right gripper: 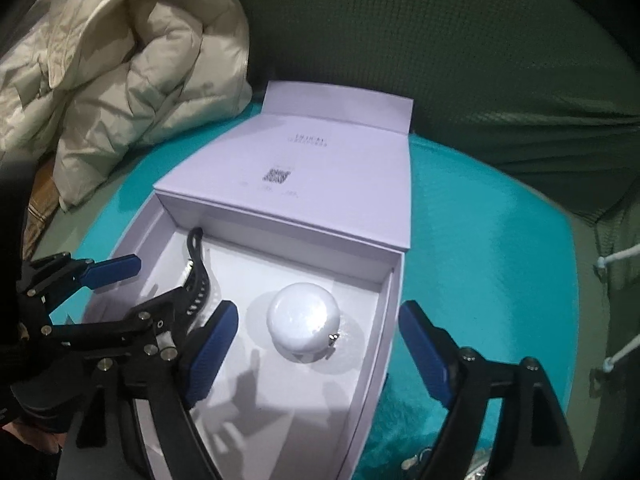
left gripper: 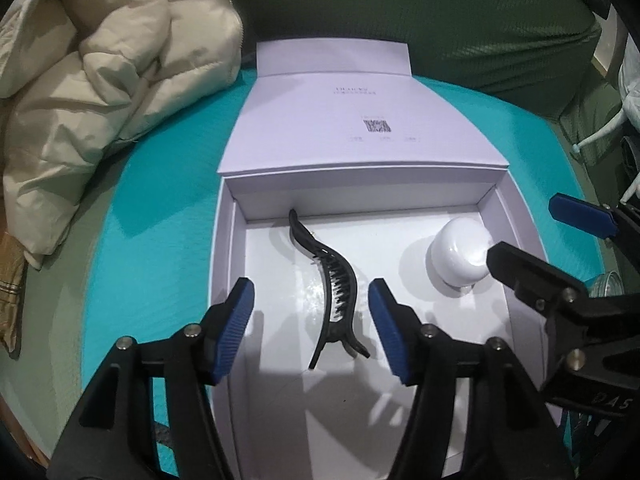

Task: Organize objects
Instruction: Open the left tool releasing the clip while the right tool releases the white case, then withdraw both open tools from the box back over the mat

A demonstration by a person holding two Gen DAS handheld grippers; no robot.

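Both claws released, left claw (left gripper: 311, 330) over hair clip (left gripper: 332, 280), right claw (right gripper: 316, 344) over what looks like a white jar (right gripper: 304, 322) in the box (left gripper: 228, 280): a careless pass could knock either.

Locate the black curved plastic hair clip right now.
The black curved plastic hair clip lies flat in the open white cardboard box, left half, between the left gripper pads without touching, left of the white round jar.

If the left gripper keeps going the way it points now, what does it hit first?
Most likely the black hair claw clip lying in the open white box: it sits between the left gripper's open jaws, untouched. Depth is unclear, so the box floor could come first.
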